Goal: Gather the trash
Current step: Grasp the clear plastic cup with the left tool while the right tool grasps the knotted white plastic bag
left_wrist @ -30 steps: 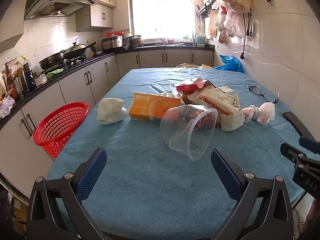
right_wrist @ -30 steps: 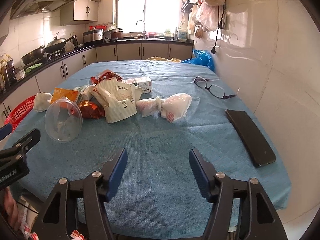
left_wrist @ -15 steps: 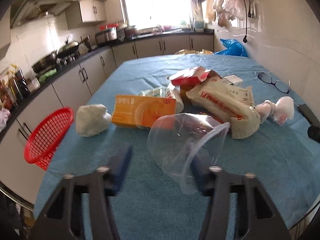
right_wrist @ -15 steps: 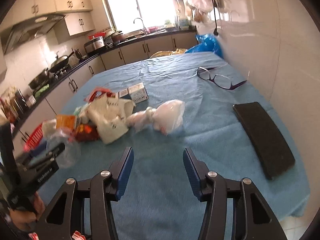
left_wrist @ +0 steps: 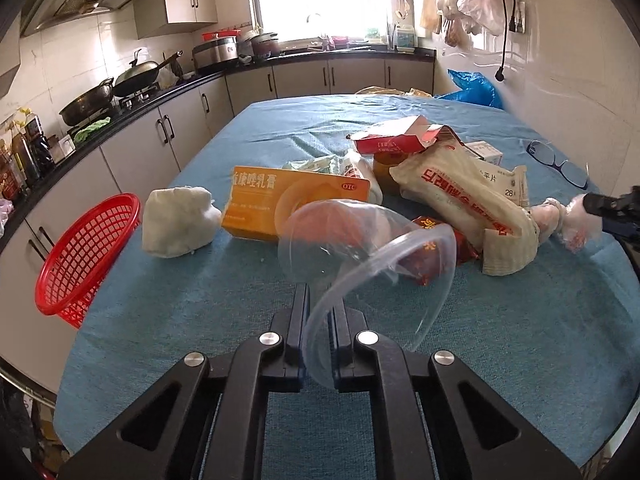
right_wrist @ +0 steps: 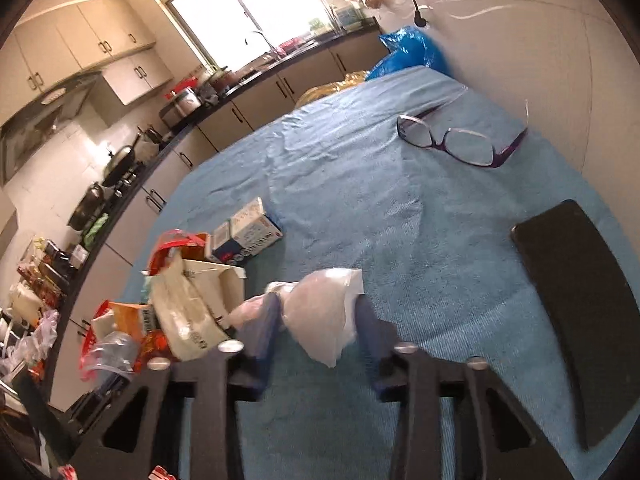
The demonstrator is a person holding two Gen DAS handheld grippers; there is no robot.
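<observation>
My left gripper [left_wrist: 319, 312] is shut on the rim of a clear plastic cup [left_wrist: 360, 256] lying on its side on the blue table [left_wrist: 200, 320]. Behind it lie an orange box [left_wrist: 296, 200], a white wad [left_wrist: 178, 222], a cream wrapper [left_wrist: 468, 200] and a red carton [left_wrist: 396, 140]. My right gripper [right_wrist: 316, 320] is open, its fingers on either side of a white knotted plastic bag [right_wrist: 320, 316]. That bag also shows in the left wrist view [left_wrist: 568, 220]. The red basket [left_wrist: 84, 256] hangs at the table's left edge.
Purple glasses [right_wrist: 460, 144] and a black phone [right_wrist: 576, 316] lie on the right side of the table by the tiled wall. A small blue-and-white box [right_wrist: 248, 232] sits mid-table. Kitchen counters run along the left and back.
My left gripper moved forward and closed on the clear cup's rim. My right gripper tilted and advanced until its fingers straddle the white bag.
</observation>
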